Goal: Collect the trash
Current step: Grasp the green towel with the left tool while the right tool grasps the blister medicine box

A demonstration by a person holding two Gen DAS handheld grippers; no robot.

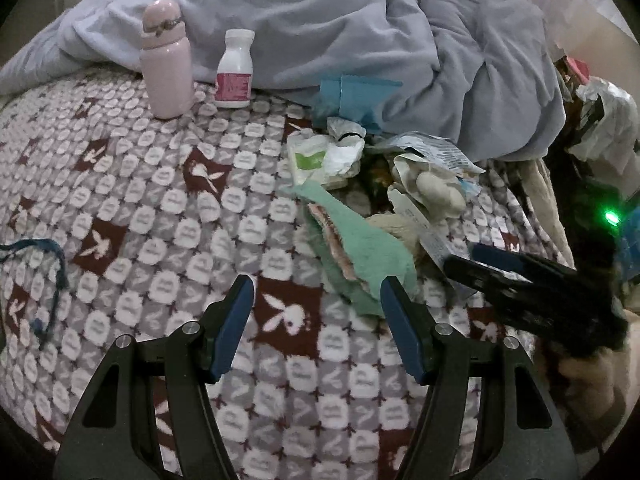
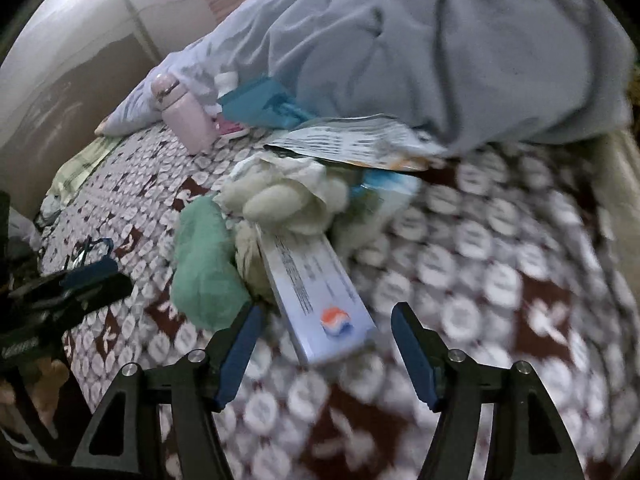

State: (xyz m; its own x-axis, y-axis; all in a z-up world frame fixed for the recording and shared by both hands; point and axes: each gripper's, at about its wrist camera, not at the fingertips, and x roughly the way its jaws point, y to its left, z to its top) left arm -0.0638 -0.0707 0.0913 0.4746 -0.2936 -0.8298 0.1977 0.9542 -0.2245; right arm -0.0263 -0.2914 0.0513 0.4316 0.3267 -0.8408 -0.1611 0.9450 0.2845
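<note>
Both tongs spread, empty. Right tongs line up on toothpaste box at near edge of trash pile on bed. Risk: box slips sideways; green cloth snags in left tongs.

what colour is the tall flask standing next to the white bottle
Pale pink flask, clearest in the left wrist view.

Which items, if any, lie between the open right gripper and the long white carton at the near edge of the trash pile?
Nothing visible does. The right gripper is open, and the long white carton points its near end into the gap between the fingers, lying over the patterned blanket. The green cloth lies beside it on the left, not across the approach.
</note>
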